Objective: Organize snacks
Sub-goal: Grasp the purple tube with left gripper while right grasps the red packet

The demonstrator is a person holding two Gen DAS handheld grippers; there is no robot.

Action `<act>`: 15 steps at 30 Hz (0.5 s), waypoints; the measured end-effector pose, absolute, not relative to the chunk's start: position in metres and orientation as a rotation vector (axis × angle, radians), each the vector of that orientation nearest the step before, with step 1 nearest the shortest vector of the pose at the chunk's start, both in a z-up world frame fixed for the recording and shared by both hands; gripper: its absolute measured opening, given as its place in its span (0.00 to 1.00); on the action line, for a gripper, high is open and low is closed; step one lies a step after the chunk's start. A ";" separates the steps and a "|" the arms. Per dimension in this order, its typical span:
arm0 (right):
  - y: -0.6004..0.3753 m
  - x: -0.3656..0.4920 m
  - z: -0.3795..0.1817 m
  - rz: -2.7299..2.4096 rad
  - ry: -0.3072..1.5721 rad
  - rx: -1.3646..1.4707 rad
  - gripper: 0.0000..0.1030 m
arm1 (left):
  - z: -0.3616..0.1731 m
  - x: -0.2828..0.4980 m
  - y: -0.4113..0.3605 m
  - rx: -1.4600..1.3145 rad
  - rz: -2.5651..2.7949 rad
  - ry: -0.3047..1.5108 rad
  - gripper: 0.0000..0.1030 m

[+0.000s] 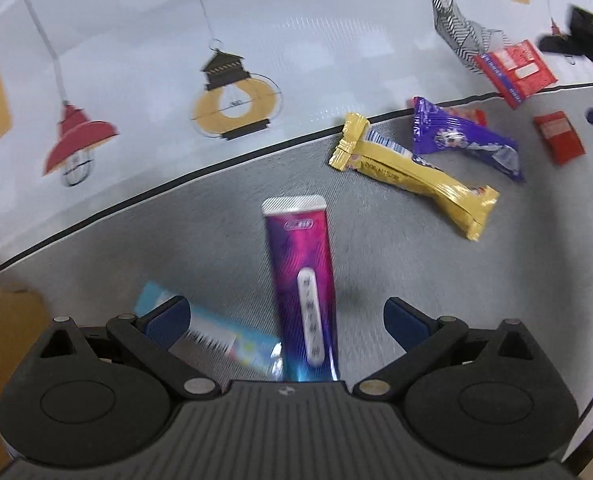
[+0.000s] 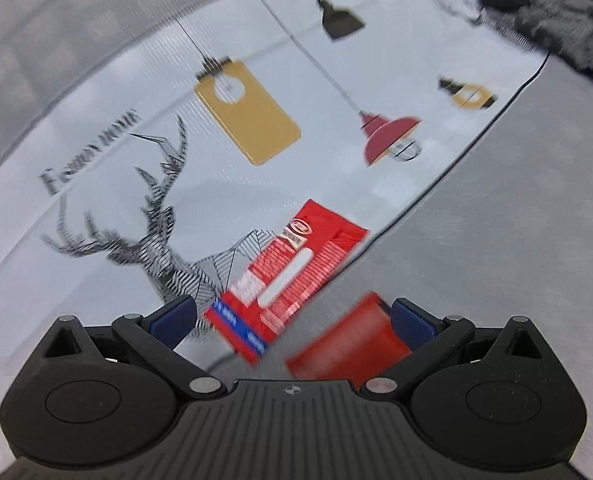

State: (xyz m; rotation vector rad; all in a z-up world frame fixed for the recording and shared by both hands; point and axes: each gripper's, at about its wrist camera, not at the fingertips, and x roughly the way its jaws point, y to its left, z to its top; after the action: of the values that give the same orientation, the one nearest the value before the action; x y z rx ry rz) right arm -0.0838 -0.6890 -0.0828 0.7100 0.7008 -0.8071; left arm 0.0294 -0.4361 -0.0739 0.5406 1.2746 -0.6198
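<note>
On the grey tabletop (image 1: 224, 248), the left gripper (image 1: 286, 320) is seen with its fingers (image 1: 168, 318) spread wide around a purple-pink snack stick (image 1: 302, 280), which lies between them untouched; nothing is held. A light-blue packet (image 1: 224, 334) lies just beside it, under the left finger. Further off lie a yellow bar (image 1: 412, 176), a purple wrapper (image 1: 464, 140), a small red packet (image 1: 560, 138) and a red flat packet (image 1: 514, 68).

The right gripper (image 2: 292, 316) is likewise wide open and empty, with the red flat packet (image 2: 292, 276) and a blurred small red packet (image 2: 344, 344) between its fingers.

Both views are smeared. Two mishaps are judged likely: the light-blue packet could be pinched together with the stick on closing, since the two nearly touch, and on the right either red packet could be caught or pushed aside, as both sit within the span.
</note>
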 end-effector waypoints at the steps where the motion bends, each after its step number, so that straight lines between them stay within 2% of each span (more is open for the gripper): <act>1: -0.693 -0.074 -0.089 -0.821 0.708 0.710 0.99 | -0.081 0.033 -0.439 0.540 -0.624 1.287 1.00; 4: -0.702 -0.051 -0.109 -0.896 0.748 0.726 0.99 | -0.101 0.041 -0.444 0.562 -0.628 1.330 1.00; 12: -0.691 -0.021 -0.127 -0.953 0.828 0.542 1.00 | -0.102 0.043 -0.442 0.539 -0.618 1.309 1.00; 13: -0.689 -0.020 -0.127 -0.930 0.840 0.513 0.98 | -0.099 0.042 -0.439 0.527 -0.600 1.297 0.93; 15: -0.683 -0.023 -0.122 -0.894 0.819 0.461 0.72 | -0.085 0.042 -0.436 0.499 -0.599 1.257 0.54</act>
State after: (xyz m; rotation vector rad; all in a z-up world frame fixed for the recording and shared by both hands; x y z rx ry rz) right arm -0.0231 -0.6826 -0.1220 0.4615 0.8194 -0.8938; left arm 0.0417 -0.4360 -0.0852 0.4991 1.2573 -0.5993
